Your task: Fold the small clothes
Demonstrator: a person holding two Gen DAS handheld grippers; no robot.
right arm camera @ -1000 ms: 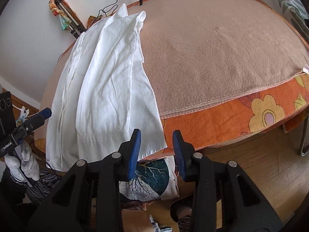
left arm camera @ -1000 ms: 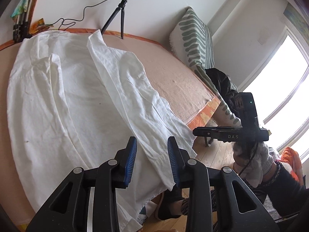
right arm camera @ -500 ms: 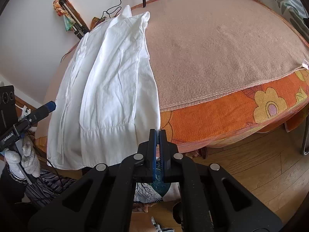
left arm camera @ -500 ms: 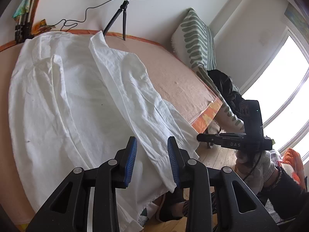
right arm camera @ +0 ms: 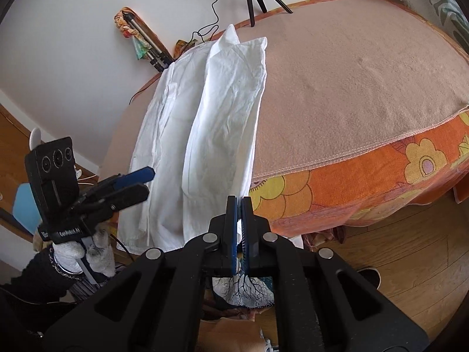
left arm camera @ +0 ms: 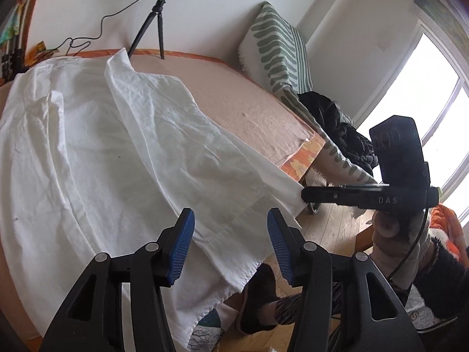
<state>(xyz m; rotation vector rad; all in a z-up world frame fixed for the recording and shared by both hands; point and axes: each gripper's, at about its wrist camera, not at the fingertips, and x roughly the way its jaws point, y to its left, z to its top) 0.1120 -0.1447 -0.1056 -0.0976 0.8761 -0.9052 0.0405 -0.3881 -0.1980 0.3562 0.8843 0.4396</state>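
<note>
A white shirt (left arm camera: 96,152) lies spread on the bed, its right side folded over the middle and its hem hanging off the near edge. It also shows in the right wrist view (right arm camera: 217,123). My right gripper (right arm camera: 239,202) is shut on the shirt's lower right hem corner; it also shows in the left wrist view (left arm camera: 304,198), pinching that corner. My left gripper (left arm camera: 230,228) is open and empty, just above the hem near the fold. In the right wrist view it (right arm camera: 140,182) hovers left of the shirt.
The bed has a tan blanket (right arm camera: 351,88) with an orange flowered border (right arm camera: 366,182). A ring-light tripod (left arm camera: 155,26) stands at the far side. A striped green pillow (left arm camera: 275,47) and dark clothes (left arm camera: 337,123) lie at the right. Wooden floor (right arm camera: 395,249) below.
My right gripper closed on the shirt's hem corner and now pulls it taut. My left gripper's jaws opened wider and moved closer to the hem.
</note>
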